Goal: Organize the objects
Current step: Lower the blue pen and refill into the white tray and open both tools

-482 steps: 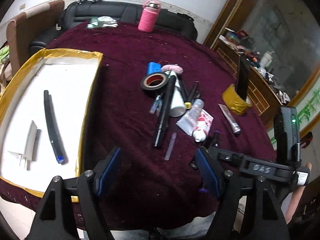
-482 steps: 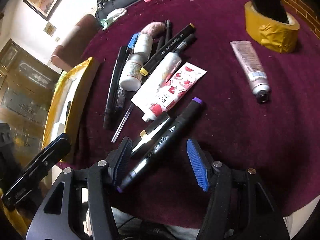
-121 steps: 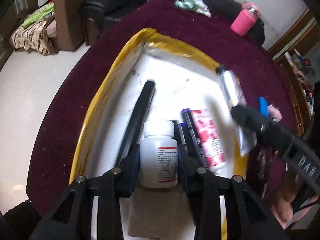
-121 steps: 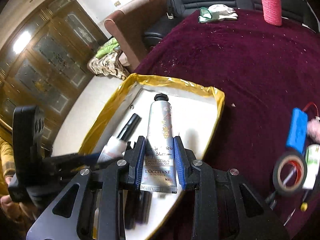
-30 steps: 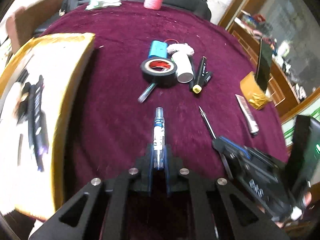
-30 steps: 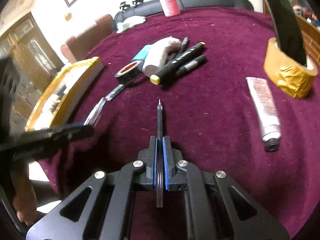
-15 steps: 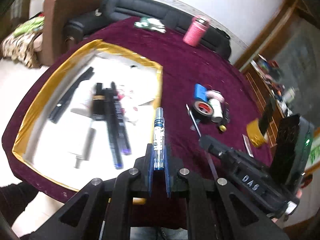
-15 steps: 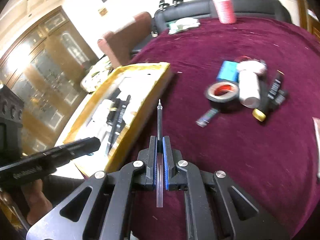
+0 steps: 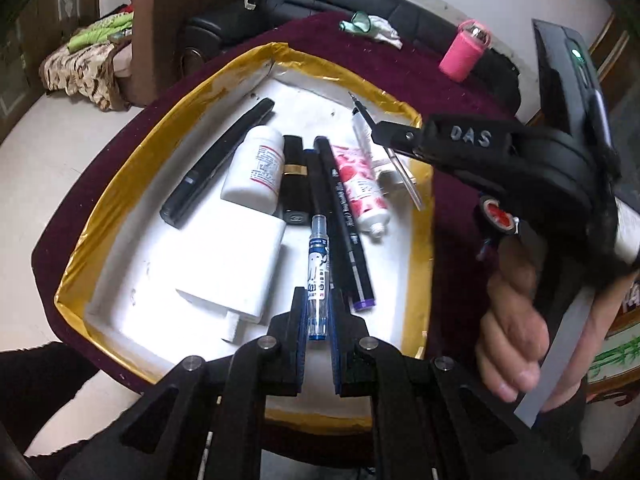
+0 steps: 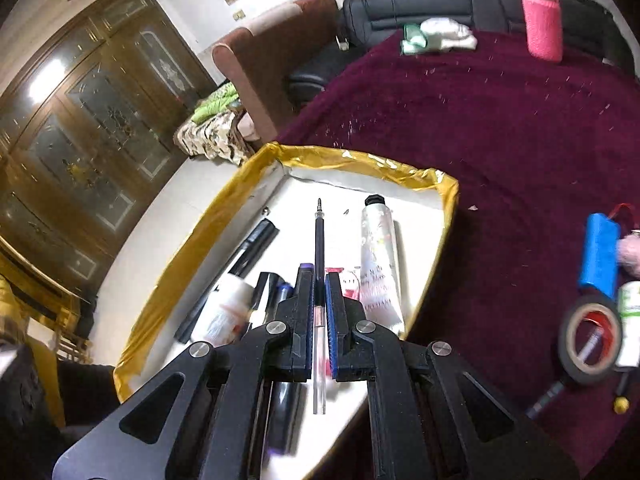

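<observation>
My left gripper [image 9: 318, 312] is shut on a blue and white pen [image 9: 319, 264] and hangs over the gold-rimmed white tray [image 9: 132, 168]. My right gripper [image 10: 319, 304] is shut on a thin black pen refill [image 10: 319, 240], also above the tray [image 10: 224, 216]. From the left wrist view, the right gripper [image 9: 380, 130] reaches in over the tray's far right side. In the tray lie a white bottle [image 9: 256, 170], black markers [image 9: 340, 224], a red-patterned tube [image 9: 360, 184], a silver tube [image 10: 378, 256] and a white charger [image 9: 236, 264].
Still on the maroon cloth right of the tray are a black tape roll [image 10: 590, 342], a blue battery pack [image 10: 602, 254] and a small white bottle [image 10: 630, 320]. A pink bottle [image 10: 542, 20] and a crumpled cloth [image 10: 438, 38] sit at the far edge. A hand [image 9: 514, 320] grips the right tool.
Both grippers have swung from over the cloth to above the tray, each still clamped on its pen. The right gripper now points at the tray's far end.
</observation>
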